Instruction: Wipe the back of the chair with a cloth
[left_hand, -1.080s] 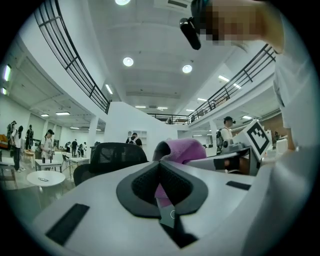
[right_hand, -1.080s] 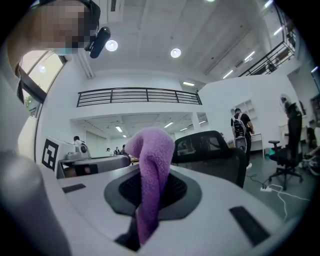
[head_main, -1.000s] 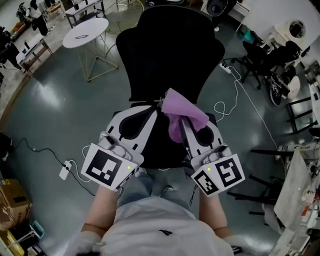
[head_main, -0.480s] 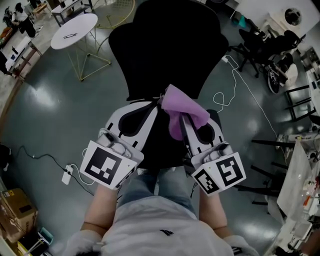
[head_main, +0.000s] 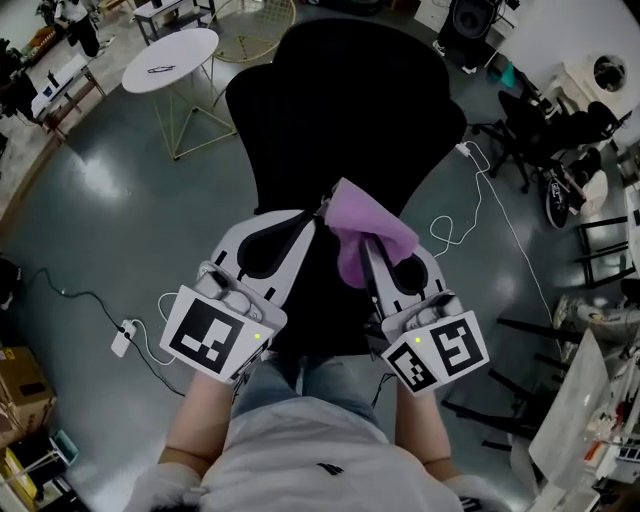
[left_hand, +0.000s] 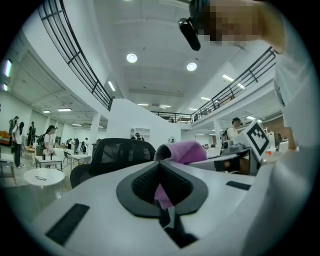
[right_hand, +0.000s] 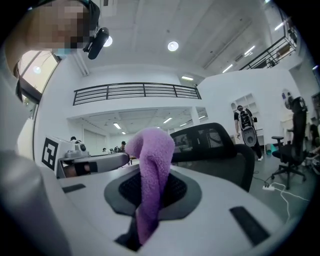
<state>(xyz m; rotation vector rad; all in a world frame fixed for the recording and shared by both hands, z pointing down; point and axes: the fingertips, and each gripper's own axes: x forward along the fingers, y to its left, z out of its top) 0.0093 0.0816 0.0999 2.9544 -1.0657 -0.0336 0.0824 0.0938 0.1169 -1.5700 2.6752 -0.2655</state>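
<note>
The purple fleecy cloth (head_main: 372, 232) is up in the air right in front of us, just on our side of the black mesh chair back (head_main: 340, 110) and, far as we can tell, not touching it. The right gripper (right_hand: 149, 172) has its jaws clamped on it: the cloth loops up over the tips and a tail hangs back down through them. The left gripper (left_hand: 160, 163) has its jaws nearly together, with only a thin strip of purple in the slit.

Stuff we can't see: from the head view the cloth covers the right gripper's tips, and both grippers block the chair's seat and base.

Room to move: the glossy grey floor (head_main: 90, 230) left of the chair is bare as far as the round white table (head_main: 185, 50). On the right, a white cable (head_main: 478, 195) snakes close to the chair's edge.

Count: one cloth, two grippers, one chair in front of us, and two round tables if you include the gold wire-frame table (head_main: 250, 25). The black chairs far right blur together, so no count there.
</note>
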